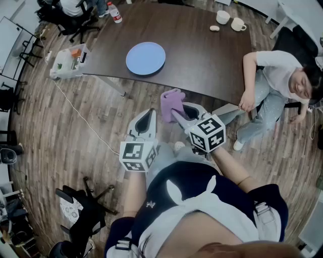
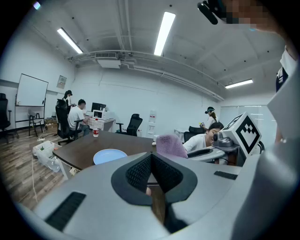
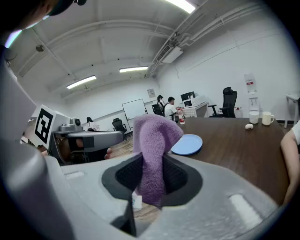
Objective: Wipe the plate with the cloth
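Note:
A round blue plate (image 1: 145,58) lies on the dark brown table (image 1: 202,55), well ahead of both grippers. My right gripper (image 1: 176,114) is shut on a purple cloth (image 1: 172,103), which stands up out of the jaws short of the table's near edge. In the right gripper view the cloth (image 3: 154,150) fills the gap between the pads, with the plate (image 3: 186,144) beyond it. My left gripper (image 1: 149,117) hangs beside it on the left, jaws shut and empty. In the left gripper view the plate (image 2: 109,155) and the cloth (image 2: 171,145) show beyond the tips (image 2: 150,158).
A person (image 1: 280,75) sits at the table's right end. Two white cups (image 1: 230,20) stand at the far right of the table, a bottle (image 1: 115,13) at the far left. A box of items (image 1: 68,61) sits left of the table. An office chair (image 1: 81,211) stands behind at the left.

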